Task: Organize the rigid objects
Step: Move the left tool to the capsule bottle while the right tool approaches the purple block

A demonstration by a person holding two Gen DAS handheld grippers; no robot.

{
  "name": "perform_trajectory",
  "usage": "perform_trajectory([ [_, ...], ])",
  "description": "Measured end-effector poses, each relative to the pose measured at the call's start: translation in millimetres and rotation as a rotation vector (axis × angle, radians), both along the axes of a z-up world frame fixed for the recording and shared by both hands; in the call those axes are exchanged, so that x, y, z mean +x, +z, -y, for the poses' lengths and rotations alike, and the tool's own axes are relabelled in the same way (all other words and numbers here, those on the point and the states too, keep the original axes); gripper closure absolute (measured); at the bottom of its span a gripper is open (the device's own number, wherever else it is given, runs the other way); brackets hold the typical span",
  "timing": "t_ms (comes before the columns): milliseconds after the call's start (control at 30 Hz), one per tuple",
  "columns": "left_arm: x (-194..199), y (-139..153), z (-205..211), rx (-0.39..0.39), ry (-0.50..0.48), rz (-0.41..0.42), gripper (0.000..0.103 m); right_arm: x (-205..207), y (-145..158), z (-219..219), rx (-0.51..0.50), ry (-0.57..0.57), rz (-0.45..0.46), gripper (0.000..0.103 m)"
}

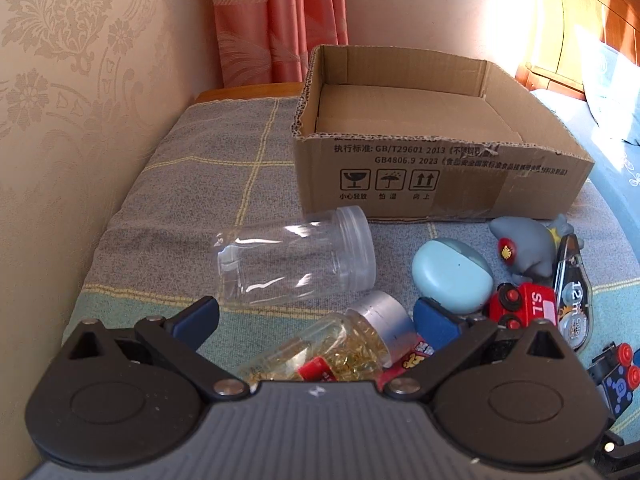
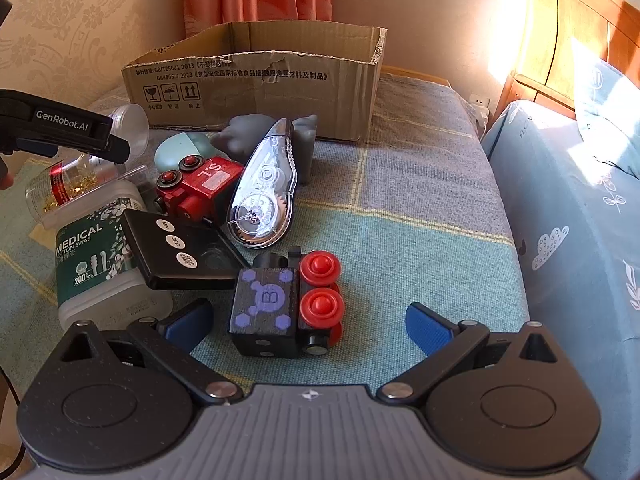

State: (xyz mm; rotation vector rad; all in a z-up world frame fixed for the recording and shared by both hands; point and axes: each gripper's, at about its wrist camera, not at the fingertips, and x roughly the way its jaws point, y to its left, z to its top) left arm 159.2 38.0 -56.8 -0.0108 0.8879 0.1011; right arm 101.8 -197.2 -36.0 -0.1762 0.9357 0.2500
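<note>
An open cardboard box [image 1: 440,168] stands at the back of the blanket; it also shows in the right wrist view [image 2: 256,88]. My left gripper [image 1: 316,316] is open, its fingers either side of a jar of gold capsules with a silver cap [image 1: 340,344]. A clear empty jar [image 1: 296,256] lies just beyond. My right gripper [image 2: 308,324] is open around a black toy block with red wheels [image 2: 288,308]. Nearby lie a red toy train [image 2: 200,188], a correction tape [image 2: 264,196], a black timer [image 2: 180,252] and a cotton swab box [image 2: 96,264].
A light blue oval case [image 1: 452,276] and a grey shark toy [image 1: 524,252] lie in front of the box. The wall runs along the left. A bed with blue bedding [image 2: 580,220] borders the right side. The left gripper's body [image 2: 60,128] shows at left.
</note>
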Motion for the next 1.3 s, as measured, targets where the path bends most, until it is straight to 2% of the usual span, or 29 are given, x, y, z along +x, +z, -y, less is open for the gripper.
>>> perform_trajectory([
  [267, -39, 2, -20, 0.006, 0.019, 0.010, 0.000, -4, 0, 2, 0.008, 0.008, 0.020, 0.000],
  [433, -56, -9, -37, -0.011, 0.046, 0.004, 0.001, -7, -1, 3, 0.012, 0.011, 0.030, 0.000],
  [633, -59, -23, -49, -0.130, 0.056, 0.006, 0.001, -9, -1, 10, 0.023, 0.055, 0.048, 0.000],
  [900, -60, -24, -69, -0.093, 0.108, 0.016, 0.000, -11, -2, 14, 0.032, 0.080, 0.067, 0.000],
  [1067, -60, -22, -87, -0.030, 0.197, 0.019, 0.001, -13, -3, 14, 0.036, 0.081, 0.074, 0.000],
  [1167, -64, -18, -86, -0.083, 0.164, 0.026, 0.001, -14, -3, 15, 0.038, 0.086, 0.079, 0.000],
  [1300, -69, -13, -64, -0.122, 0.057, 0.027, 0.001, -13, -2, 16, 0.040, 0.099, 0.075, 0.000],
])
